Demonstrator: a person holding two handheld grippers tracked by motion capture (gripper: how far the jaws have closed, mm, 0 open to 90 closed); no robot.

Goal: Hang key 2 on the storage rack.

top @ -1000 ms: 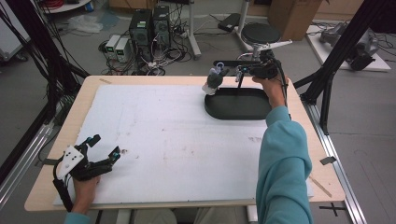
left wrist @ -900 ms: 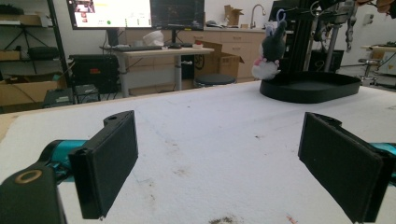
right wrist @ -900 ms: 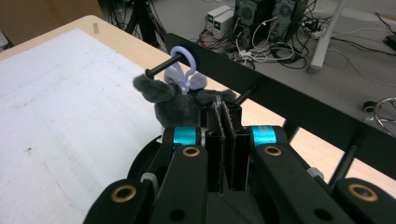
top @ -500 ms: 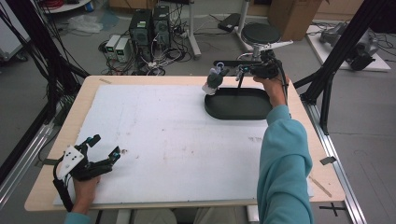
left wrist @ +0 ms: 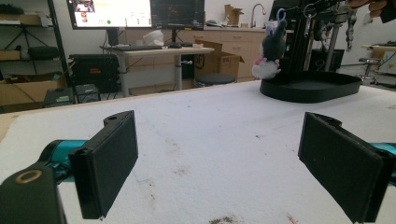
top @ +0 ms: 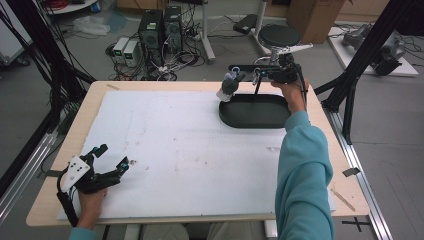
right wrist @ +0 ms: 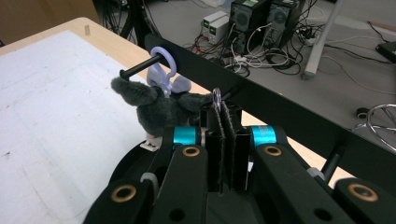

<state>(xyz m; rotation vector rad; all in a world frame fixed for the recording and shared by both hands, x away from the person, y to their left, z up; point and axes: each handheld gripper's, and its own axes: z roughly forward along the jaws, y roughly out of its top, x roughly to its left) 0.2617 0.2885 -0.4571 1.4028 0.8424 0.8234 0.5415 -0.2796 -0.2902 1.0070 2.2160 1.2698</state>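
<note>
Plush toy (right wrist: 159,105) hangs by its lilac ring (right wrist: 161,58) on the stand's peg (right wrist: 140,66), upper left. Right gripper (right wrist: 226,140), jaws closed, pinches a small metal ring (right wrist: 216,99) beside it, likely to hang that too. Left gripper (top: 112,159) rests wide open and empty, lower left of the high view.

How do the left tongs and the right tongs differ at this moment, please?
The left tongs rest low at the table's near corner with jaws wide open and nothing between them. The right tongs are raised at the far side by the black stand and grey plush keychain, shut on a small metal ring. Both are hand-held, with black jaws.
</note>
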